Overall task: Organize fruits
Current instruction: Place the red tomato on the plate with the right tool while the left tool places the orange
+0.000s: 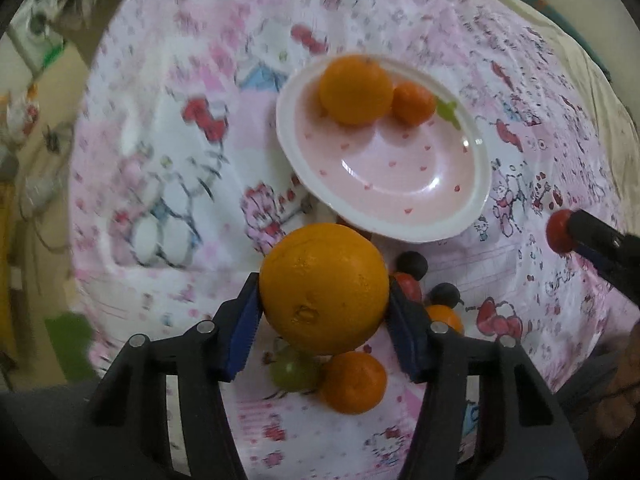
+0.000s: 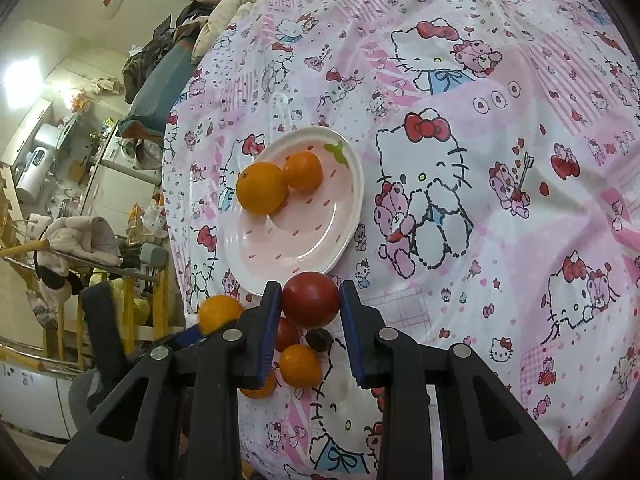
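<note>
- Fruit in hand: the left tool [image 1: 324,300] has its blue pads spread wide and pressed on both sides of a large orange [image 1: 323,287], which it carries above the table just short of the near rim of the pink plate [image 1: 400,184].
- Red fruit [image 2: 310,300], round and glossy, sits clamped in the right tool [image 2: 310,312], whose pads stand at a middling gap and touch it on either side; it hangs just before the plate's near edge. From the left wrist view that same tool enters at the right, with the red fruit at its tip.
- Plate contents: an orange [image 2: 262,194] and a smaller mandarin [image 2: 303,171] touching each other on the far part of the dish.
- Loose fruit under and beside the tools: a mandarin [image 1: 354,382], a green grape [image 1: 292,372], two dark grapes [image 1: 412,265], another small mandarin [image 1: 444,318].
- Table [image 2: 500,208] wears a pink cartoon-cat cloth.
</note>
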Available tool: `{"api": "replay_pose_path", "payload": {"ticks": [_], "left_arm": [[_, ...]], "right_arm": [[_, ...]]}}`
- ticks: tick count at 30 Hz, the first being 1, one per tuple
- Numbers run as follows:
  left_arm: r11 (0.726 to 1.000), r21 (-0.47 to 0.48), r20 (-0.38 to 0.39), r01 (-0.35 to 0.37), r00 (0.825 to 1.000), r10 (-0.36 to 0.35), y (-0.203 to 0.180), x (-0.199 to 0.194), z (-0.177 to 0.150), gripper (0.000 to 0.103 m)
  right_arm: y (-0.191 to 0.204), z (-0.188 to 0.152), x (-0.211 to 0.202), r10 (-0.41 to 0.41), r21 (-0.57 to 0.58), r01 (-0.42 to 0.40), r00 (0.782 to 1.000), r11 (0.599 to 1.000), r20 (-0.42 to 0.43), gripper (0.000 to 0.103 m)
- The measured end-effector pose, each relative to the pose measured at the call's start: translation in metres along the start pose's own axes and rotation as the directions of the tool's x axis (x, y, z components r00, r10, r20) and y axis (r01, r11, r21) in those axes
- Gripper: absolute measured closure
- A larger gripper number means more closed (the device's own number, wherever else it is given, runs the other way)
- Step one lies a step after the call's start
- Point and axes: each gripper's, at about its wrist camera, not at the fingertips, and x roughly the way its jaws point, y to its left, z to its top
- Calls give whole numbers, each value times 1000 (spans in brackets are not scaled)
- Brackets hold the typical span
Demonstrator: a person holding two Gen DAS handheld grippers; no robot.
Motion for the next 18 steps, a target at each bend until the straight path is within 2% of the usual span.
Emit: {"api": "replay_pose_path", "payload": {"ticks": [12,15,18], "left_arm": [[995,86,66,-52,997,47,-13,-39,38,48],[992,117,71,-45,997,37,-22,-35,48,48],[992,126,33,-23,999,19,-25,-15,56,49]], "right_arm": [[-1,7,-20,16,1,-16,999,1000,51,72],[-4,10,-20,16,5,-16,999,1000,50,72],[-5,17,-20,5,2,-5,998,1000,56,72]]}}
